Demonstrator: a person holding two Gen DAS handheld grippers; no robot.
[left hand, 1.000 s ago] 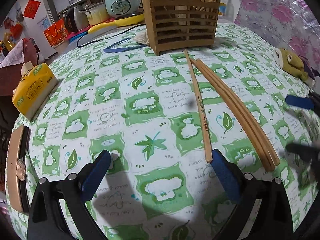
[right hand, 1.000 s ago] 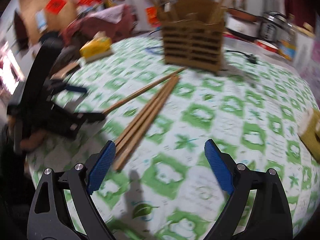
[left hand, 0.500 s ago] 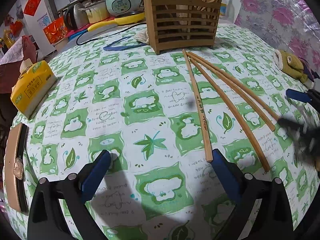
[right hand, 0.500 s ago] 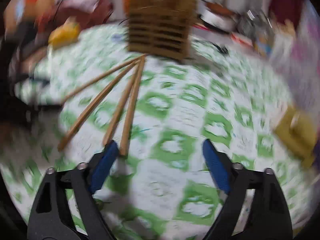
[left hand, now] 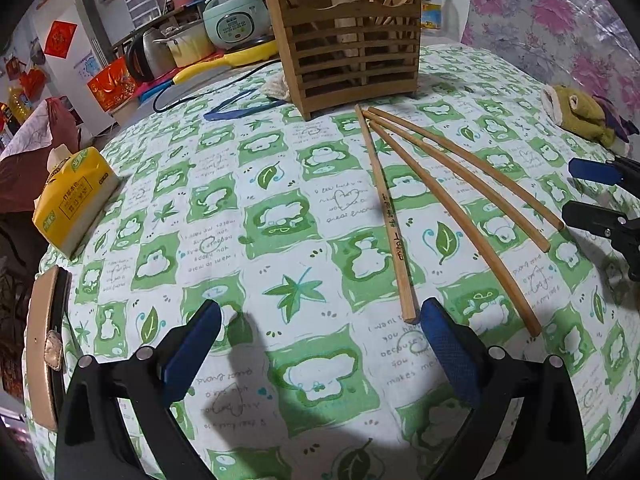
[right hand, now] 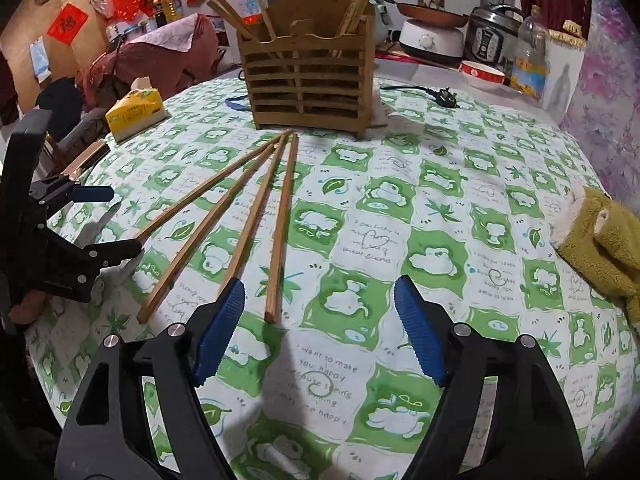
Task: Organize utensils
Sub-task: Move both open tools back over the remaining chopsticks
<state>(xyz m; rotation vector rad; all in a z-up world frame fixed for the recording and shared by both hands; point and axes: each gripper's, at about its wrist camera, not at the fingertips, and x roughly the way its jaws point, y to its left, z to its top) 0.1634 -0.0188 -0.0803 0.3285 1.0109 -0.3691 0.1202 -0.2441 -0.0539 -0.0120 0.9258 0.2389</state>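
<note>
Several wooden chopsticks (left hand: 436, 190) lie fanned out on the green-patterned tablecloth (left hand: 224, 240), tips meeting near a slatted wooden utensil holder (left hand: 352, 52) that holds more chopsticks. The fan also shows in the right wrist view (right hand: 256, 204), in front of the holder (right hand: 308, 76). My left gripper (left hand: 320, 320) is open and empty, its right pad by the near end of the printed chopstick (left hand: 390, 216). My right gripper (right hand: 320, 300) is open and empty, with the rightmost chopstick's (right hand: 282, 228) near end between its pads. Each gripper appears at the edge of the other's view.
A yellow tissue pack (left hand: 72, 196) sits at the table's left edge, a brown wallet-like item (left hand: 44, 344) beside it. A stuffed toy (right hand: 604, 240) lies on the right. A blue strap (left hand: 236, 108), a power cord (right hand: 424, 92) and kitchen appliances (left hand: 236, 20) lie behind the holder.
The chopsticks, bunched together a second ago, are now spread into a fan. The right gripper has swung across and settled over the rightmost one. The left gripper has barely moved.
</note>
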